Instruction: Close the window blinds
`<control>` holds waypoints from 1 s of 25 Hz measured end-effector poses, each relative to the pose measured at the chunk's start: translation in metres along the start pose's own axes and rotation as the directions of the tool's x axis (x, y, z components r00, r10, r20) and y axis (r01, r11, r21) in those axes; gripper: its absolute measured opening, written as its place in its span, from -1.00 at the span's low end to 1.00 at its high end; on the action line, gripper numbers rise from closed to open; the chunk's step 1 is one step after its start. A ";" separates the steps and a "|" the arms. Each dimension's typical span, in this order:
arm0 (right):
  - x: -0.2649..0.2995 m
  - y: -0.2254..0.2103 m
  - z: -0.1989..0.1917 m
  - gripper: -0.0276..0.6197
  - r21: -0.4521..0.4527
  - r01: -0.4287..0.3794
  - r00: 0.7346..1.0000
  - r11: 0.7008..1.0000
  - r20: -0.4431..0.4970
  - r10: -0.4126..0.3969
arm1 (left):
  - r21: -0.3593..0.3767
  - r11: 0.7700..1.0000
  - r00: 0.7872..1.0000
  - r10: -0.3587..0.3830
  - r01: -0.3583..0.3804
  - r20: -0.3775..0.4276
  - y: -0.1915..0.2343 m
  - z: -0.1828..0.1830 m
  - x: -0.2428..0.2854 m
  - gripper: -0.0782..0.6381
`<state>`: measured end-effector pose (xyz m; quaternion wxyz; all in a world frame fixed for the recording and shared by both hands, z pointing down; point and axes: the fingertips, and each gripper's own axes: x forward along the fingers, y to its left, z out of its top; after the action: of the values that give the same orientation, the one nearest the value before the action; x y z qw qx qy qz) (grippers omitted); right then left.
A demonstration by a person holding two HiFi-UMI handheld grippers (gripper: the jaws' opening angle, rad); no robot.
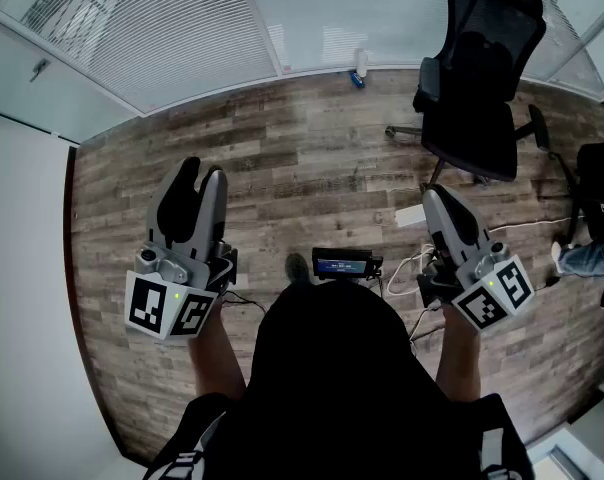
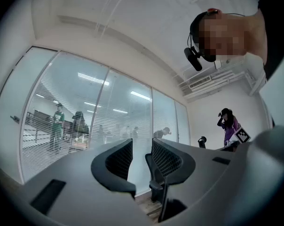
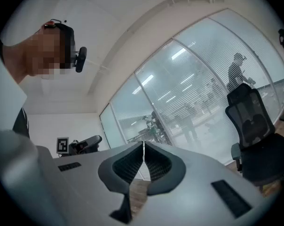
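- The blinds hang down over the glass wall along the top of the head view, from upper left to centre, well apart from both grippers.
- The left gripper, at lower left, has its jaws apart with nothing between them.
- The right gripper, right of centre, has its jaws closed on nothing.
- Likely risks:
  - No cord or wand shows in any view, so a reach could catch and bend slats instead.
  - The closed right jaws would have to open before they could take a control.
  - The office chair at upper right stands between that gripper and the glass.
  - The cables on the floor near the feet could snag a step.
- Only the gripper views show people through the slats, so the blinds look only part-shut.
- Only the head view shows the floor, the cables and the gap left to cross.
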<state>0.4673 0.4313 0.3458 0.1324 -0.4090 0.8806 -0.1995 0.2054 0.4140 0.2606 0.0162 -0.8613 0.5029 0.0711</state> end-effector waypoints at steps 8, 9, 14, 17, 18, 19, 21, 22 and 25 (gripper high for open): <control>-0.001 -0.001 -0.002 -0.86 0.005 -0.005 1.000 1.000 -0.022 0.005 | -0.007 1.000 1.000 0.006 -0.006 -0.015 -0.004 -0.002 0.002 -0.38; -0.001 -0.002 -0.003 -0.86 0.006 -0.006 1.000 1.000 -0.023 0.006 | -0.007 1.000 1.000 0.007 -0.007 -0.015 -0.004 -0.002 0.002 -0.38; -0.001 -0.003 -0.004 -0.86 0.003 0.000 1.000 1.000 -0.024 0.000 | -0.008 1.000 1.000 0.013 -0.014 -0.019 -0.004 -0.004 0.001 -0.38; -0.003 -0.006 -0.003 -0.86 -0.007 0.017 1.000 1.000 -0.006 -0.017 | -0.007 1.000 1.000 0.017 -0.017 -0.022 -0.005 -0.006 0.000 -0.38; -0.004 -0.008 -0.003 -0.85 -0.008 0.021 1.000 1.000 0.001 -0.021 | -0.005 1.000 1.000 0.019 -0.019 -0.022 -0.005 -0.006 0.000 -0.38; -0.004 -0.010 -0.004 -0.85 -0.009 0.025 1.000 1.000 0.006 -0.025 | -0.003 1.000 1.000 0.022 -0.022 -0.021 -0.005 -0.008 -0.001 -0.38; -0.005 -0.015 -0.008 -0.85 -0.004 0.033 0.999 0.999 0.005 -0.033 | -0.001 1.000 0.999 0.028 -0.028 -0.027 -0.005 -0.012 -0.002 -0.38; -0.006 -0.018 -0.012 -0.85 0.001 0.036 0.999 0.999 -0.001 -0.036 | -0.003 1.000 0.999 0.031 -0.031 -0.035 -0.006 -0.016 -0.002 -0.38; -0.013 -0.026 -0.021 -0.85 0.017 0.040 0.999 0.999 -0.024 -0.040 | -0.008 0.999 0.997 0.043 -0.043 -0.066 -0.012 -0.024 -0.004 -0.38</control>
<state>0.4842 0.4314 0.3773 0.1216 -0.4229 0.8720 -0.2144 0.2164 0.4210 0.2846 -0.0059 -0.8522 0.5213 0.0453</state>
